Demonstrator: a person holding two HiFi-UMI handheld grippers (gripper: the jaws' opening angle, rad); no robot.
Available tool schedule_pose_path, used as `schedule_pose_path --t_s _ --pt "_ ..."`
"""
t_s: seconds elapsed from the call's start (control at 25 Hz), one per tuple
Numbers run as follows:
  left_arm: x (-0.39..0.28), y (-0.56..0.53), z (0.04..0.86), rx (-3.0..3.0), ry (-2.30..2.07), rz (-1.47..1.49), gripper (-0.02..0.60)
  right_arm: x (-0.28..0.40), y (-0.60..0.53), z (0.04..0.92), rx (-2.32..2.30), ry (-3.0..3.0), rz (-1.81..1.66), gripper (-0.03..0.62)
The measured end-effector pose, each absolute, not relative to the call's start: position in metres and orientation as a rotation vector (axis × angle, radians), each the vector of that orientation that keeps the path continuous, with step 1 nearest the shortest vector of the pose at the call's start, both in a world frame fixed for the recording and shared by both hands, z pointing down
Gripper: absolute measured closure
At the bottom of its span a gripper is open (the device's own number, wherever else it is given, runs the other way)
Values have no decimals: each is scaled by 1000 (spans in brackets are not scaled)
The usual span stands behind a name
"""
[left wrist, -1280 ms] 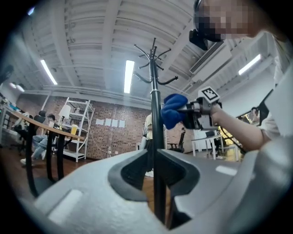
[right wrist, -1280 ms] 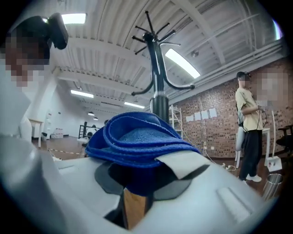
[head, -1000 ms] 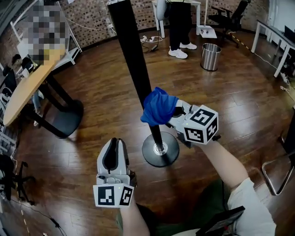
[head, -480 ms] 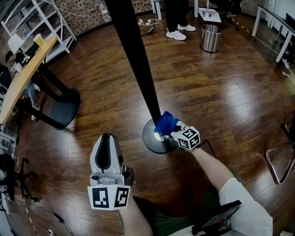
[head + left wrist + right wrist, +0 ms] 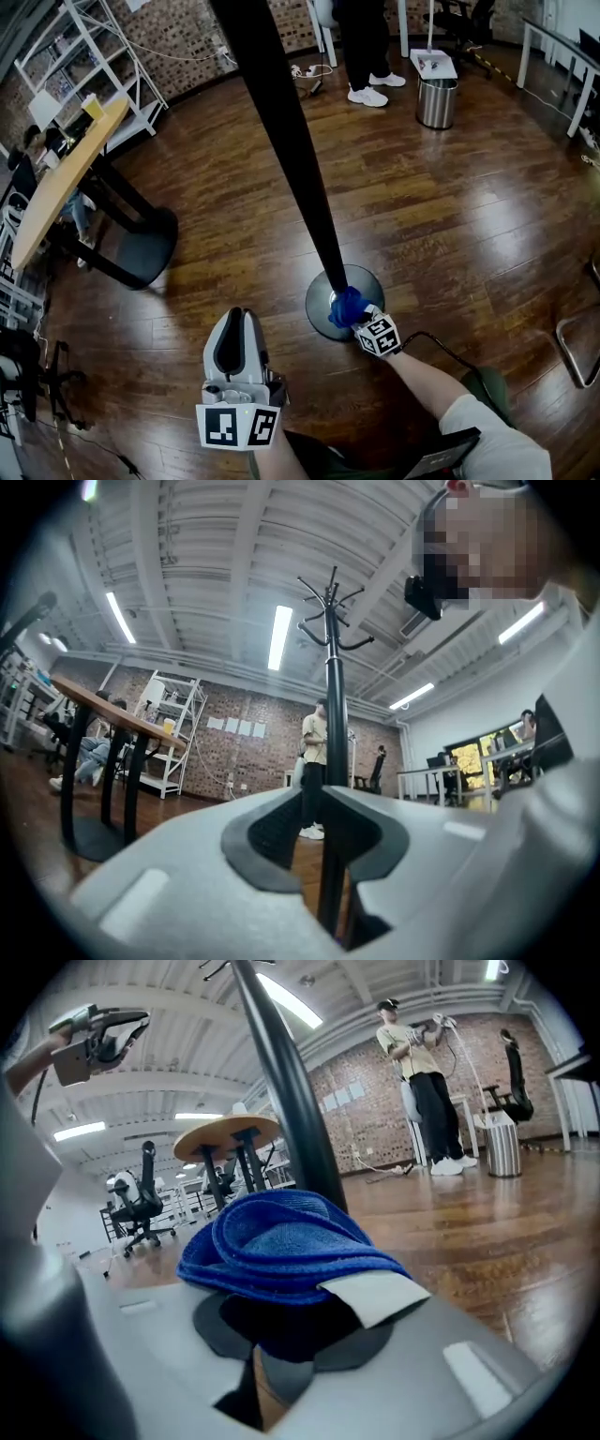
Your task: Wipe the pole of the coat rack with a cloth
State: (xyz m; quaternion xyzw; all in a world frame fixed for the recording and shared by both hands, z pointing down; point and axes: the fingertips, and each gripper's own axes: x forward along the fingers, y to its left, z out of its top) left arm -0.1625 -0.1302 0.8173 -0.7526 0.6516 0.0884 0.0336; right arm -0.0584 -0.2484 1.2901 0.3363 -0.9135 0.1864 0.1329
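The black pole (image 5: 281, 131) of the coat rack rises from a round base (image 5: 323, 302) on the wooden floor. My right gripper (image 5: 354, 314) is down at the foot of the pole, shut on a blue cloth (image 5: 347, 306) pressed against it. In the right gripper view the folded blue cloth (image 5: 281, 1241) with a white label bulges from the jaws, the pole (image 5: 281, 1082) just behind. My left gripper (image 5: 234, 339) hovers left of the base, shut and empty. In the left gripper view the pole (image 5: 334, 761) stands straight ahead with its hooks (image 5: 330, 607) on top.
A round table on a black pedestal foot (image 5: 141, 248) stands at the left, with white shelving (image 5: 103, 56) behind. A steel bin (image 5: 437, 101) and a standing person's legs (image 5: 367, 56) are at the back. A chair frame (image 5: 579, 347) sits at the right edge.
My right gripper has slid the blue cloth down the pole, from about mid-height to the base. The left gripper has stayed roughly where it was.
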Motion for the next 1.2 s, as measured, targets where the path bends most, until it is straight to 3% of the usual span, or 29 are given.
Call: schedule_pose_path --t_s 0.08,0.2,0.4,0.64,0.76,0.88,1.2 --pt "-170 -129 822 -2305 2028 274 520 -81 -246 1214 1018 -2729 378 494" --pt "-184 -128 827 -2273 2075 271 520 -122 -223 1029 957 -2964 87 494" --pt "-211 -121 835 -2212 2159 276 520 -125 -215 749 937 -3262 -96 494" --pt "-220 -122 836 -2228 2157 344 522 -109 -237 555 993 -3333 -199 494" --pt "-214 -122 835 -2260 2145 390 522 -112 -250 531 1020 -3273 -194 494" --pt "-213 -117 832 -2256 2153 408 522 -123 -256 563 1002 -3198 -124 493" --pt "-217 -115 831 -2247 2155 387 522 -139 -278 780 1104 -3034 -16 493"
